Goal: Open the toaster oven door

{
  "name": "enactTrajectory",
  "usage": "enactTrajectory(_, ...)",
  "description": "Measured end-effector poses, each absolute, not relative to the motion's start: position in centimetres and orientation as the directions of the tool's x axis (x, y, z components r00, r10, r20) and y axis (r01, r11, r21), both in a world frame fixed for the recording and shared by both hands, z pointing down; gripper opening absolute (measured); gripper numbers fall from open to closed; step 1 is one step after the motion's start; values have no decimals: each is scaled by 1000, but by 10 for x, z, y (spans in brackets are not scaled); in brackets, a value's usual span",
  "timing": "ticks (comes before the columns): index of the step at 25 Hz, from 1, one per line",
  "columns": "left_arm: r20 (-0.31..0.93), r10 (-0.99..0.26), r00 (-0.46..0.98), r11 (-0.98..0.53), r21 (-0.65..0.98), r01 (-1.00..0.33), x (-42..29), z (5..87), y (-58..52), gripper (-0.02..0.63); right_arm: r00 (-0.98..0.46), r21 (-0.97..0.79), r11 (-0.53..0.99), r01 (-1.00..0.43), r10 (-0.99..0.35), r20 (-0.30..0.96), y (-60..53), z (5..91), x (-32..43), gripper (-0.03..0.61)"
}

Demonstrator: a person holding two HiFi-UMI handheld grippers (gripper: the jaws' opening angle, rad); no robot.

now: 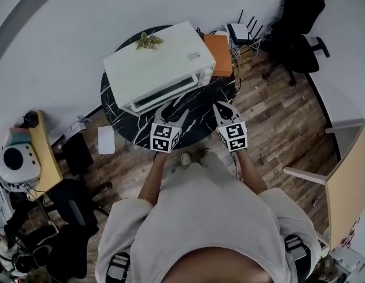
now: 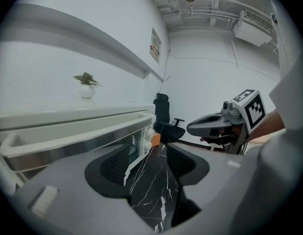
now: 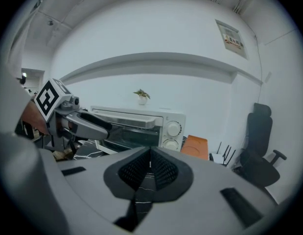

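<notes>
A white toaster oven (image 1: 158,66) stands on a round black marble table (image 1: 197,117), its glass door (image 1: 164,92) closed and facing me. My left gripper (image 1: 172,112) hovers over the table just before the door, open, nothing between its jaws; in the left gripper view (image 2: 151,165) the oven (image 2: 68,131) lies close on the left. My right gripper (image 1: 225,107) is held near the oven's right front corner, clear of it, shut and empty. The right gripper view (image 3: 150,163) shows the oven (image 3: 141,124) with its two knobs (image 3: 174,129) ahead.
A small potted plant (image 1: 148,40) sits on the oven's top. An orange box (image 1: 219,55) lies right of the oven, a router (image 1: 241,31) and black office chair (image 1: 300,16) beyond. Cluttered shelf (image 1: 29,158) at left, wooden table (image 1: 347,187) at right.
</notes>
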State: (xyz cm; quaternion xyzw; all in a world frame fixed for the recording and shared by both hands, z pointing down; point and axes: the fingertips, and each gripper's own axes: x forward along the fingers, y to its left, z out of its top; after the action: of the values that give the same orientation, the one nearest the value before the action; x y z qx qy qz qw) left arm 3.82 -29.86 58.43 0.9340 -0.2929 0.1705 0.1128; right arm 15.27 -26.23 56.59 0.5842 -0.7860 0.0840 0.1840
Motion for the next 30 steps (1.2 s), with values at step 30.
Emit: enactTrajectory(30, 351, -822, 449, -408, 187, -893, -39, 579, -309, 238, -638, 69, 722, -688, -648, 417, -308, 583, 86, 14)
